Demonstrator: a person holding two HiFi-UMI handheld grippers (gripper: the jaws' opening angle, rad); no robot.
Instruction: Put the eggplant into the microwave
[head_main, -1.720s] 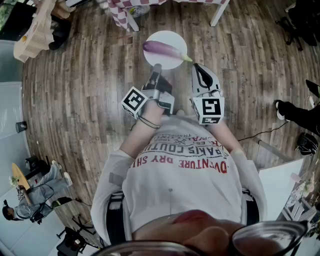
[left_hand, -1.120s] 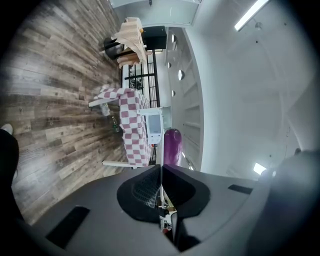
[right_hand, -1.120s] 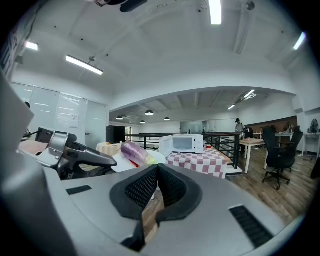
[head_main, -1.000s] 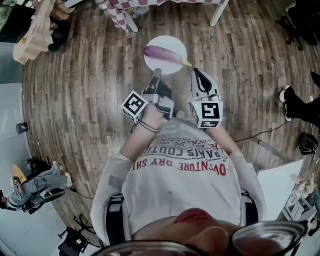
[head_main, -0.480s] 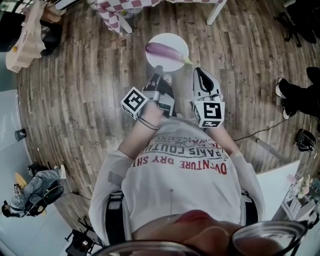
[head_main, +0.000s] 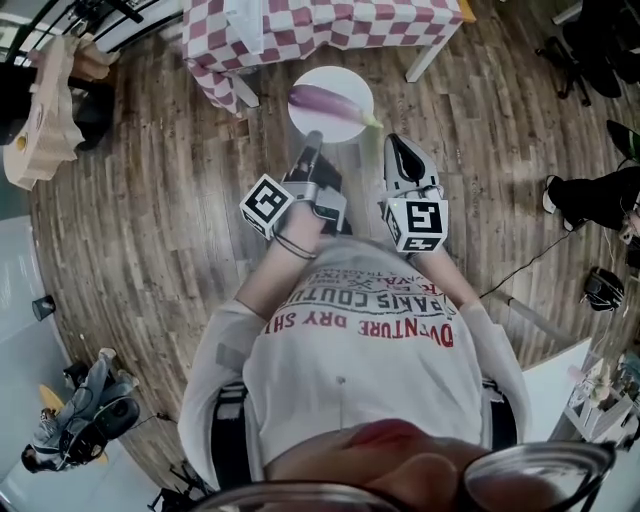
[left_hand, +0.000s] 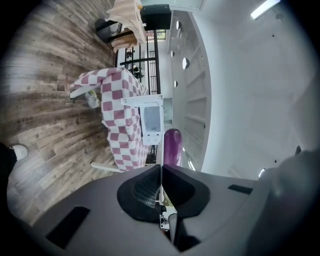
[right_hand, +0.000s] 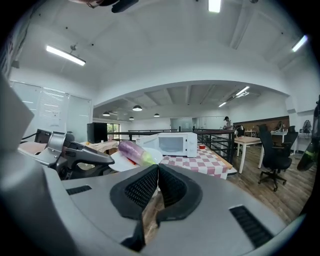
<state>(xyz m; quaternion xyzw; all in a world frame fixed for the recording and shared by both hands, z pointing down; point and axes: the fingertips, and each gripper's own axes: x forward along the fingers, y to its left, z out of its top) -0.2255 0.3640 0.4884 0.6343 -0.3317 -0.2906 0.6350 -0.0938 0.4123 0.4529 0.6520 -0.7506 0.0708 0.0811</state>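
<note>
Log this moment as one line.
left gripper: shut on plate rim | eggplant: on plate | right gripper: shut, empty | microwave: on checkered table

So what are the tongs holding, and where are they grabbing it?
The left tongs pinch the white plate by its near rim; the eggplant lies on it. The right tongs are shut and hold nothing.

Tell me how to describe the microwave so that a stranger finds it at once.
Find the table with the red-and-white checked cloth. On it stands the microwave: a white box with a grey window in its door, far larger than the small red thing beside it.
</note>
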